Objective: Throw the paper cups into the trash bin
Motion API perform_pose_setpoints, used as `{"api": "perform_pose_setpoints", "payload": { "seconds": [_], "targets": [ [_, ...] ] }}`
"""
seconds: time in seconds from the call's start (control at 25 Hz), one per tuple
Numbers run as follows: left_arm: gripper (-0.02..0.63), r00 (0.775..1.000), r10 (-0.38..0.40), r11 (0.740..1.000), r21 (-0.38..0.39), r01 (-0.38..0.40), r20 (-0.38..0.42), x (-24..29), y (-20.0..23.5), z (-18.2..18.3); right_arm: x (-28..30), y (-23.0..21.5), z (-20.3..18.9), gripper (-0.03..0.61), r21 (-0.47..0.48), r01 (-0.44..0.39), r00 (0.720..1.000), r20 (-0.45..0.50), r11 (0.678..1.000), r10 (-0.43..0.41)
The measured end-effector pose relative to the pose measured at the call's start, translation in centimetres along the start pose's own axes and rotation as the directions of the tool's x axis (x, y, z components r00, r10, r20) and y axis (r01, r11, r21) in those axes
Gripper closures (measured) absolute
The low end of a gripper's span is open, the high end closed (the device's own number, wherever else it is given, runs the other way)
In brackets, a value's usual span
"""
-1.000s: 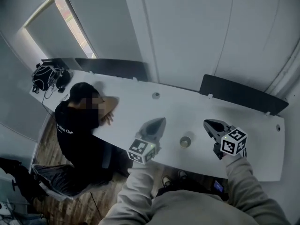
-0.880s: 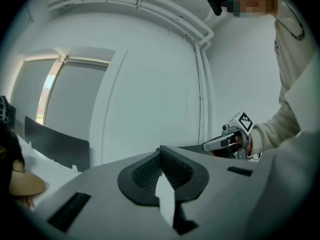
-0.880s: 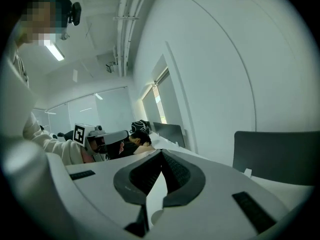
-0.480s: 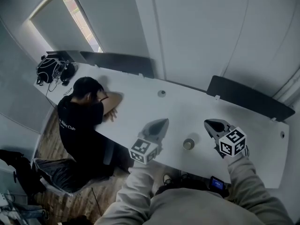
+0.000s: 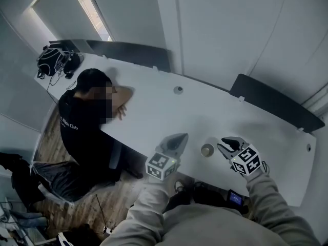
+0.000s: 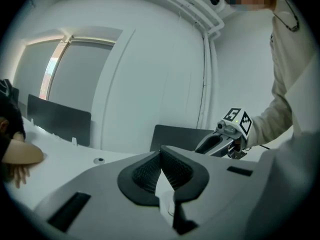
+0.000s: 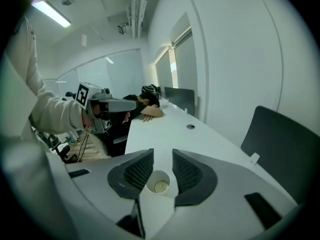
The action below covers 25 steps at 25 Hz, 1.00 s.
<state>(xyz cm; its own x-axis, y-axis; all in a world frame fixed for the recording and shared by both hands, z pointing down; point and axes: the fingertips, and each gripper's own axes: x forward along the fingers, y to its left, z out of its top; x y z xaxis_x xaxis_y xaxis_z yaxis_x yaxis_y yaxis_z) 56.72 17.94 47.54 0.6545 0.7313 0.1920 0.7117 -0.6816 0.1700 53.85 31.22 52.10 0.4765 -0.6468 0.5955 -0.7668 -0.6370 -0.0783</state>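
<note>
Cup point(image 5: 207, 149) stands upright near the counter's point(image 5: 154, 111) front edge, showing untouched in the narrow gap of the right claw point(image 5: 223, 145), whose jaws have just been opening. The left claw point(image 5: 180, 137), nearby, is closed and empty. Farther off, a person point(image 5: 82, 127) slumps on the counter.

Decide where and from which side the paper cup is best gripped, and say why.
Probably across its side wall just under the rim, from the right. The cup stands upright, mouth open, on the table, so its round wall gives two opposed faces. The right gripper is nearest; its jaws have just been opening, with the cup ahead of them, not yet touched.
</note>
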Motion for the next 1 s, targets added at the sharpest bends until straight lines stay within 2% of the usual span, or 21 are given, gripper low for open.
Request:
{"api": "perform_pose_setpoints", "payload": {
  "seconds": [0.04, 0.12, 0.2, 0.36, 0.56, 0.76, 1.0],
  "targets": [
    [0.624, 1.000, -0.001, 1.000, -0.012, 0.001, -0.007, -0.1, -0.1, -0.8, 0.5, 0.6, -1.0, 0.467, -0.021, -0.015, 0.999, -0.031, 1.000, 0.014],
    [0.624, 1.000, 0.002, 0.999, -0.037, -0.003, -0.020, -0.4, -0.1, -2.5, 1.7, 2.1, -2.7, 0.417, -0.095, -0.055, 0.994, -0.103, 0.994, 0.045],
    [0.624, 0.999, 0.014, 0.997, -0.071, -0.017, -0.040, -0.9, 0.2, -4.4, 3.1, 3.9, -4.3, 0.394, -0.155, -0.108, 0.982, -0.173, 0.982, 0.081],
    [0.624, 0.997, 0.040, 0.990, -0.131, -0.049, -0.073, -2.3, 0.6, -7.8, 5.7, 6.3, -7.5, 0.390, -0.244, -0.188, 0.949, -0.294, 0.951, 0.112],
    [0.624, 0.993, 0.061, 0.981, -0.177, -0.078, -0.100, -3.5, 1.1, -9.9, 8.3, 6.6, -10.4, 0.390, -0.274, -0.218, 0.914, -0.395, 0.937, 0.097],
    [0.624, 0.992, 0.036, 0.982, -0.182, -0.058, -0.124, -4.1, 0.1, -11.3, 9.7, 6.1, -12.4, 0.391, -0.341, -0.220, 0.875, -0.483, 0.914, 0.030],
    [0.624, 0.989, 0.050, 0.980, -0.185, -0.076, -0.139, -4.8, 1.0, -12.2, 10.4, 6.2, -14.2, 0.391, -0.339, -0.235, 0.842, -0.539, 0.911, 0.016]
  ]
}}
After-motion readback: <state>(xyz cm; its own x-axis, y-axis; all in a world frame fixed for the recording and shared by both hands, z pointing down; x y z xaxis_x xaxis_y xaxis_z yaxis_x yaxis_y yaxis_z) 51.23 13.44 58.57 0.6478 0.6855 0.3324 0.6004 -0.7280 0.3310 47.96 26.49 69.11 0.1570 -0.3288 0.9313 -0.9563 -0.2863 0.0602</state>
